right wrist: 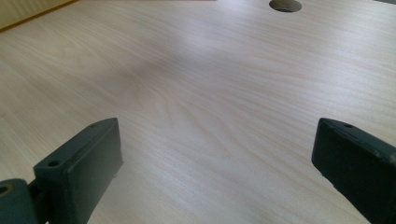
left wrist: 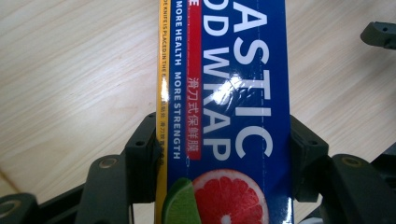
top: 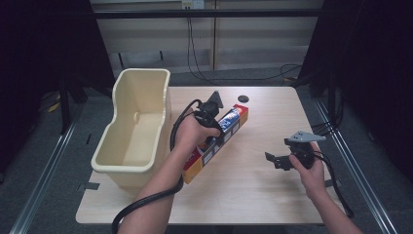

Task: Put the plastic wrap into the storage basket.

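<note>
A long plastic wrap box, blue and red with orange edges, hangs slanted above the middle of the table. My left gripper is shut on it near its middle. In the left gripper view both black jaws press the sides of the plastic wrap box, which carries white lettering and a grapefruit picture; my left gripper holds it over the wood. My right gripper sits at the right of the table, jaws wide apart. In the right gripper view my right gripper has nothing but bare table between its jaws.
A cream plastic tub stands at the table's left edge, open side up, close to the box. A round cable hole lies at the back of the table. Black cables trail from both grippers.
</note>
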The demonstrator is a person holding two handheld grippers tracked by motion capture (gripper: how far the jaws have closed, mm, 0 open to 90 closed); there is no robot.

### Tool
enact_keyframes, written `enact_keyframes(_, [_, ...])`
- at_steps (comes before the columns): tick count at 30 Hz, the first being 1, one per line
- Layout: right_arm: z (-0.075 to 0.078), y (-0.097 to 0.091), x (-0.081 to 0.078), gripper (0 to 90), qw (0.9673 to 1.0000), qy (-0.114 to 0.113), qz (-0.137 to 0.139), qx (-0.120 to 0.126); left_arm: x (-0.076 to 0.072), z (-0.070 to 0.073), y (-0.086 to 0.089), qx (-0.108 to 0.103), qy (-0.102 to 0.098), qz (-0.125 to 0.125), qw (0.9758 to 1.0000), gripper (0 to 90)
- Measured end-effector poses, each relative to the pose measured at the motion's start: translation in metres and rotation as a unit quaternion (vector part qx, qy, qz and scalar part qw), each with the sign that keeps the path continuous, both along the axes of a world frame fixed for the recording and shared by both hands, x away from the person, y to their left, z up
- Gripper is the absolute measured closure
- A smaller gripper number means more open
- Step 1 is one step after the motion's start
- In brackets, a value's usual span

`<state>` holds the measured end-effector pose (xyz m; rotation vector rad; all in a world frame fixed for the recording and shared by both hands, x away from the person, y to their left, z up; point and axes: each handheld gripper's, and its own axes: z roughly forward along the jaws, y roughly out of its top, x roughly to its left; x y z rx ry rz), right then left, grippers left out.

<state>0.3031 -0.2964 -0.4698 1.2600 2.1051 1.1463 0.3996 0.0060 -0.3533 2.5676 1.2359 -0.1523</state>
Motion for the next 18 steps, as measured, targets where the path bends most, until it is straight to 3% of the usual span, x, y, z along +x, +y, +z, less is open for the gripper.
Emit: enact_keyframes(18, [0.0, 0.002, -0.001, 1.6, 1.0, 0.001, 0.006, -0.003, -0.002, 0.046, 0.03, -0.006, 0.003, 0.03, 0.9995, 41.1])
